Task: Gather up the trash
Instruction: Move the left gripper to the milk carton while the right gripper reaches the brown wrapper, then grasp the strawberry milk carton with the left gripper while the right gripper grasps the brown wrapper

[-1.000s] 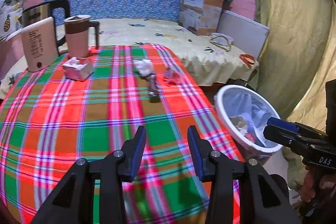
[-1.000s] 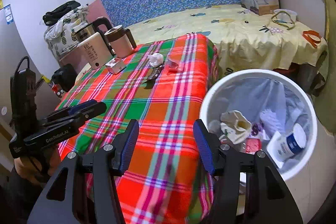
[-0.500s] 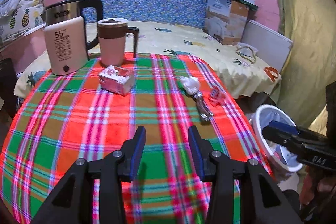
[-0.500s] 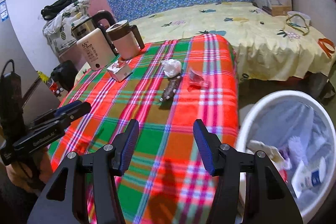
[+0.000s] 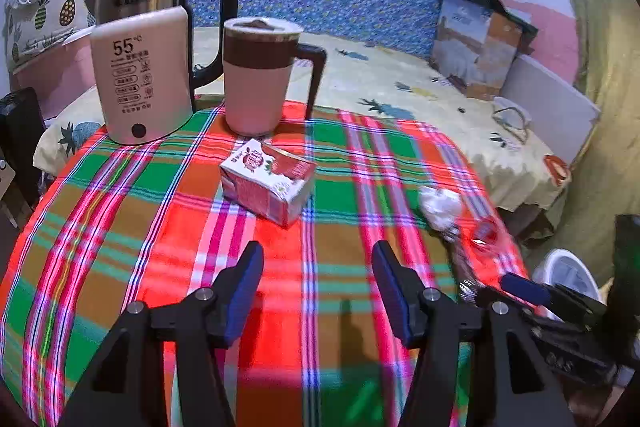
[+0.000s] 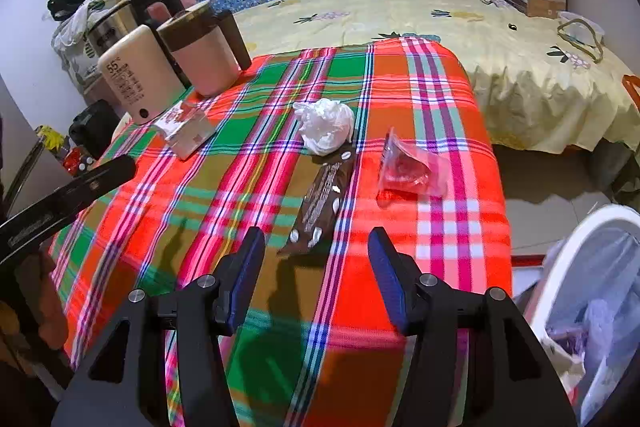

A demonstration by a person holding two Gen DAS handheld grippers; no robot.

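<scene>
Two hand-held grippers are hovering over a table draped in a red, green and pink plaid cloth (image 6: pixel 448 75), both with jaws spread wide and gripping nothing. The left gripper (image 5: pixel 318 287) is facing a small pink-and-white drink carton (image 5: pixel 267 187) that is lying on its side mid-table, its long axis running diagonally from near right to far left, its boxy paper corners slightly dented. The right gripper (image 6: pixel 316 267) is pointing at a flat, glossy brown wrapper (image 6: pixel 322 205) printed with pale ovals; the wrapper is lying just ahead of the fingertips, its long axis stretching away from the gripper and leaning slightly right. At the wrapper's far end, touching or nearly touching it, a crumpled white ball of tissue or thin plastic (image 6: pixel 326 125) is sitting. Just right of the wrapper, a crinkled, see-through red plastic packet (image 6: pixel 408 167) is resting flat, narrow end pointing away. At the table's far left corner a cream kettle marked 55°C (image 5: pixel 140 75) and a lidded pink-and-brown mug (image 5: pixel 258 75) are standing upright side by side. Beside the table, low on the right, a white-rimmed bin (image 6: pixel 560 267) lined with clear plastic is holding discarded scraps.
</scene>
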